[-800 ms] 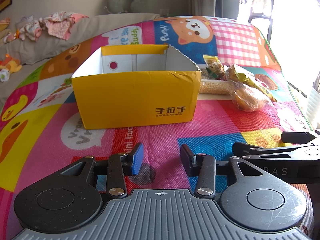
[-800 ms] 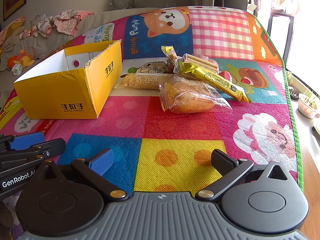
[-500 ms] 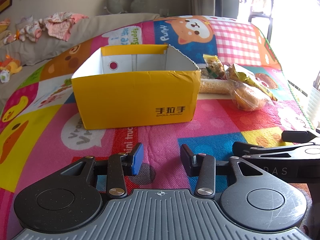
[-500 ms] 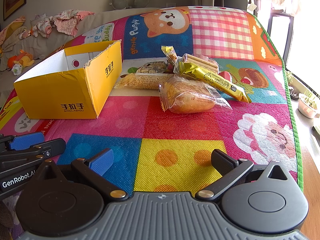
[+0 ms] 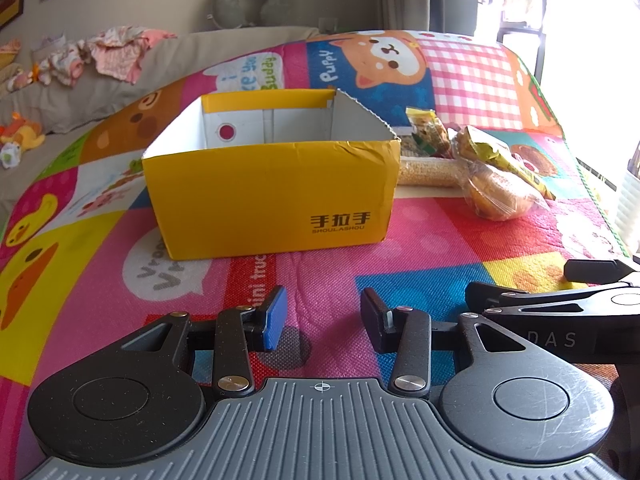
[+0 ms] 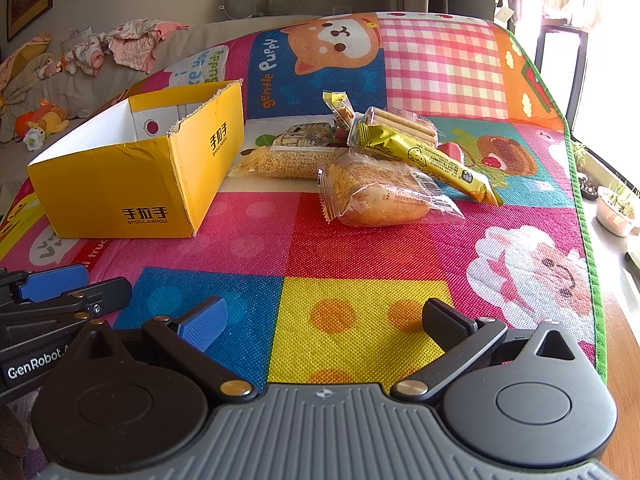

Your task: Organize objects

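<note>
An open yellow cardboard box (image 5: 272,196) stands on the colourful mat, and what shows of its inside is bare; it also shows in the right wrist view (image 6: 132,184). To its right lies a pile of wrapped snacks: a bread bun in clear wrap (image 6: 384,194), a yellow stick pack (image 6: 432,160), a pack of grain bars (image 6: 288,162), and biscuit sticks (image 6: 400,122). My left gripper (image 5: 322,320) is open and empty, low over the mat in front of the box. My right gripper (image 6: 324,320) is wide open and empty, in front of the snacks.
The mat's green edge (image 6: 584,216) runs along the right, with a drop to a sill with plant pots (image 6: 616,208). A grey sofa with clothes and toys (image 5: 104,56) lies behind. Each gripper sees the other at its side (image 5: 560,312).
</note>
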`<state>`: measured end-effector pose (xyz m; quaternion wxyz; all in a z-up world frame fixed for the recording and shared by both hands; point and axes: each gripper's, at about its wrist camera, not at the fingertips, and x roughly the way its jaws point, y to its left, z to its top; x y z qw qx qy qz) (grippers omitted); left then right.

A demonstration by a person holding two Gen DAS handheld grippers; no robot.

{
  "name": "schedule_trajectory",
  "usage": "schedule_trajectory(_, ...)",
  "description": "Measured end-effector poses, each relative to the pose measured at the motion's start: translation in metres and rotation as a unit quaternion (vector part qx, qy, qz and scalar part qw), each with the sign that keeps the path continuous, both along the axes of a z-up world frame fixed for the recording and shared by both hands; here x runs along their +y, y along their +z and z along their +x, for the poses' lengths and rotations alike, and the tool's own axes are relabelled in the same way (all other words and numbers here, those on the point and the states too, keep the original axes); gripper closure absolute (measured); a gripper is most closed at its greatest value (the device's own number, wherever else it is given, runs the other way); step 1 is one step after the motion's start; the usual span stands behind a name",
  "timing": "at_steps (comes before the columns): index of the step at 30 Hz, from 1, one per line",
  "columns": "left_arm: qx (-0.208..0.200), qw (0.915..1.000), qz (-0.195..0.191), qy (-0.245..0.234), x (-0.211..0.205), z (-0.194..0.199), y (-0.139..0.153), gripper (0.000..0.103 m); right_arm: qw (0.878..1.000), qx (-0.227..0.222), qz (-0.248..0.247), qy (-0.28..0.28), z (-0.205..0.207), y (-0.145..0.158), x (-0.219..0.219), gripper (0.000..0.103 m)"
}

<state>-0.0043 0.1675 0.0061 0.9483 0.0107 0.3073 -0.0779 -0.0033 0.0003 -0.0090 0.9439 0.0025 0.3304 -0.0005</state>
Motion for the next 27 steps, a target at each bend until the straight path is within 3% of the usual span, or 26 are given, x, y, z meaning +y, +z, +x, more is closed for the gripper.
schedule_trajectory(14,-0.001,1.0,0.005,0.0,-0.001,-0.001,0.0,0.057,1.0,0.016,0.012,0.011,0.002,0.002,-0.005,0.0)
schedule_trajectory(27,-0.005,0.9997,0.025,-0.001,-0.006,-0.001,-0.001,0.057,0.998,0.059,-0.001,0.026,0.01,0.007,-0.003,0.0)
